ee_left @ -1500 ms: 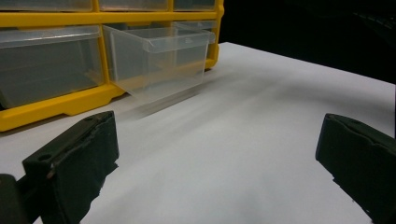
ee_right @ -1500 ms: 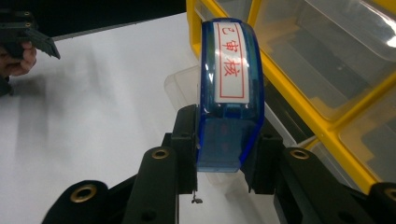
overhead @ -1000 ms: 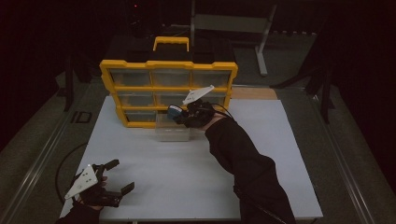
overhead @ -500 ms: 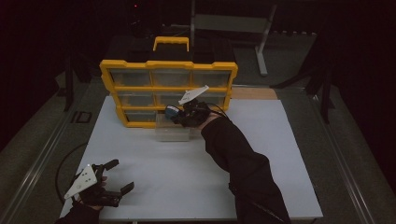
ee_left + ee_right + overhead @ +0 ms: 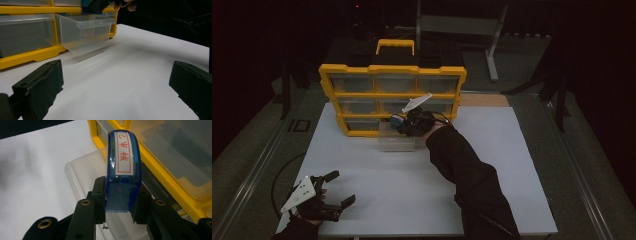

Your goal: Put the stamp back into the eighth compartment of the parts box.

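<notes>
A yellow-framed organizer [image 5: 392,97] with clear drawers stands at the back of the white table [image 5: 512,170]. One clear drawer [image 5: 397,141] [image 5: 83,31] [image 5: 82,172] stands pulled out on the table in front of it. My right gripper [image 5: 403,125] [image 5: 122,202] hovers over that drawer, shut on a blue translucent stamp [image 5: 123,170] [image 5: 397,120] with a white label and red characters. My left gripper [image 5: 337,192] [image 5: 115,82] rests near the table's front left corner, its jaws wide apart with nothing between them.
The organizer's yellow handle [image 5: 395,46] rises behind it. A metal stand [image 5: 492,50] stands on the floor beyond the table. Bare white table [image 5: 130,72] stretches between my left gripper and the drawer.
My right gripper with the blue stamp has shifted slightly left and lower over the clear drawer. The left gripper has stayed put.
</notes>
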The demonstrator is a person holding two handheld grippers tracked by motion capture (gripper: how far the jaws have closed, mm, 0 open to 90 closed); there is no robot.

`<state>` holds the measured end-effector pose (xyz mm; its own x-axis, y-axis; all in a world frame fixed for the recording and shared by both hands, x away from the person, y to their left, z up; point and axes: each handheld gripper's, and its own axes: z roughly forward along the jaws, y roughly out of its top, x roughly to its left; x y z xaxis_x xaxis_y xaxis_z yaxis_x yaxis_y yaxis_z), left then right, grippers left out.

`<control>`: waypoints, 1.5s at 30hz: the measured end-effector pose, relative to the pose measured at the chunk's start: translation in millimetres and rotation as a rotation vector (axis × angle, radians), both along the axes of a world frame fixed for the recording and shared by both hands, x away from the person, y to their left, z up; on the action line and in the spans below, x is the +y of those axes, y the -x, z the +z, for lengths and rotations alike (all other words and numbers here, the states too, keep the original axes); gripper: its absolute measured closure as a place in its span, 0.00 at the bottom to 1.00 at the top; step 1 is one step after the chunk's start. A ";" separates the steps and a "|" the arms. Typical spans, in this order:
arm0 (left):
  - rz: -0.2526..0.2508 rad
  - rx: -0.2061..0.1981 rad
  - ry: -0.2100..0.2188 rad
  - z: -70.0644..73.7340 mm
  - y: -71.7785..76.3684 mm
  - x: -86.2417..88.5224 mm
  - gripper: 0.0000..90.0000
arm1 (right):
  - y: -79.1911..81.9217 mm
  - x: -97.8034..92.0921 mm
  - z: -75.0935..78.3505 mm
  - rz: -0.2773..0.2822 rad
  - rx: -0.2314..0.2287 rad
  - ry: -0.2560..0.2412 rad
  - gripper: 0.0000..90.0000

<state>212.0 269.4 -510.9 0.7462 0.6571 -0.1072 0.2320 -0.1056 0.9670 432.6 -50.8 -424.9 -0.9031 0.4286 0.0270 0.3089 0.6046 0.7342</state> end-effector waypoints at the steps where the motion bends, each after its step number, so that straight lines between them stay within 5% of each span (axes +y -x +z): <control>1: -0.001 0.000 0.000 0.0 0.0 0.0 0.00 | -0.4 0.6 -0.7 0.003 0.003 0.002 0.77; 15: -0.004 0.006 0.004 -0.2 -0.3 0.8 0.00 | -4.5 11.1 -13.1 -0.019 0.031 0.048 0.76; 38: -0.005 0.011 -0.002 -0.7 -1.0 -0.5 0.00 | 14.4 -4.3 7.2 -0.061 0.087 -0.043 0.16; 45: -0.005 0.011 -0.005 -0.9 -1.1 -0.6 0.00 | 21.2 -8.5 6.6 -0.042 0.099 -0.069 0.09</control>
